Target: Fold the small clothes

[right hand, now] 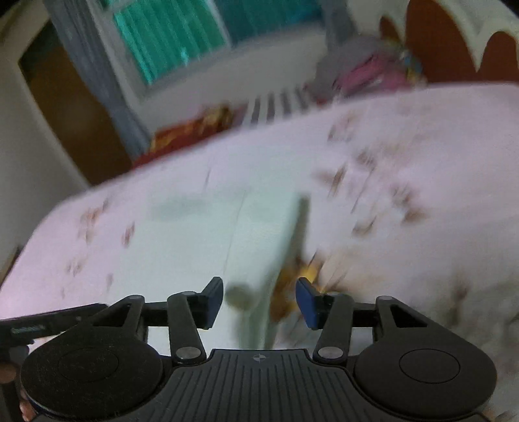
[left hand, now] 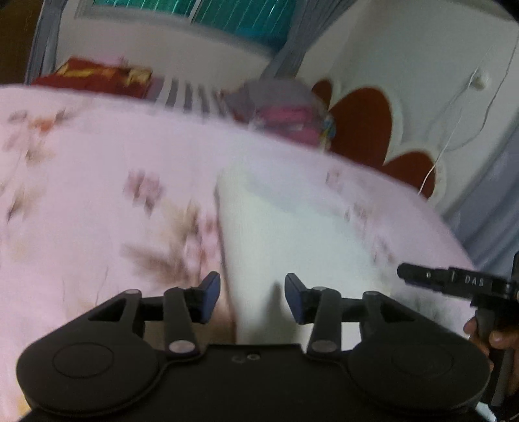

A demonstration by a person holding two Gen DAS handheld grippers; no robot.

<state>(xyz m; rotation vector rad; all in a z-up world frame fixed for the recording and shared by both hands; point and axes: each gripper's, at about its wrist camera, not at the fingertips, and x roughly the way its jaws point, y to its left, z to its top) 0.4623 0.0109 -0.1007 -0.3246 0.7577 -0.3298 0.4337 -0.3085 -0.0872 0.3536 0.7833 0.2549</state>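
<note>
Pink floral bedsheet (left hand: pixel 97 181) covers the bed in both wrist views, with a teal-slatted window (left hand: pixel 227 13) and grey curtains behind it, and a stack of folded clothes (left hand: pixel 285 113) at the far edge near a red-and-cream headboard (left hand: pixel 363 120); both pictures are motion-blurred, so fine detail is lost.

A small white garment (left hand: pixel 275 227) lies flat on the sheet; in the left wrist view it runs from 12 o'clock down to the fingers, its long axis pointing away from the camera and its left edge passing just inside the left finger; the left gripper (left hand: pixel 252 297) stands released, its blue pads apart with nothing between them, over the garment's near end.

In the right wrist view the white garment (right hand: pixel 211 233) spreads from 12 toward 10 o'clock, its right edge falling between the fingers; the right gripper (right hand: pixel 259 300) is likewise spread wide and empty, and shows at 3 o'clock in the left view.

Both grippers look about equally near, each over one near corner; the next move probably calls for pinching those corners together, though whether either pad touches cloth cannot be told.
</note>
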